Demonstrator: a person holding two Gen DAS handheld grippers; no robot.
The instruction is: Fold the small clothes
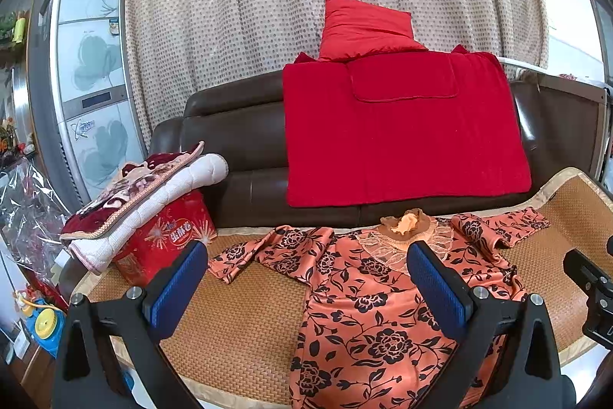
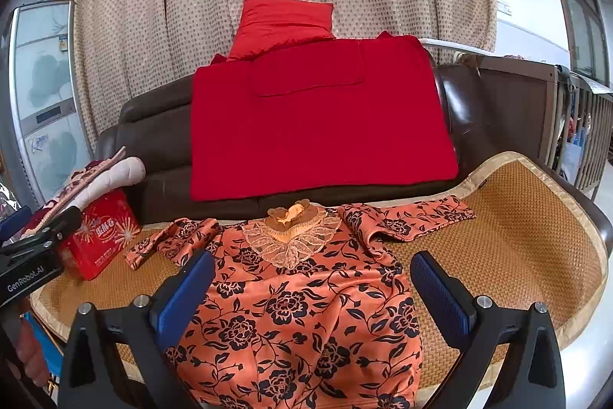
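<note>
An orange top with black flowers and a lace collar (image 1: 367,298) lies flat, front up, on a woven mat (image 1: 245,324); it also shows in the right wrist view (image 2: 306,298). Both sleeves are spread out to the sides. My left gripper (image 1: 306,278) is open and empty, held above the top's left half. My right gripper (image 2: 312,288) is open and empty, above the top's middle. The right gripper's body shows at the right edge of the left wrist view (image 1: 590,286), and the left gripper's body at the left edge of the right wrist view (image 2: 34,255).
A brown leather sofa back (image 1: 237,140) with a red blanket (image 1: 402,133) and red pillow (image 1: 364,29) stands behind the mat. A red tin box (image 1: 164,240) with folded quilts (image 1: 145,190) on it sits at the mat's left end. A wooden railing (image 2: 574,133) is at the right.
</note>
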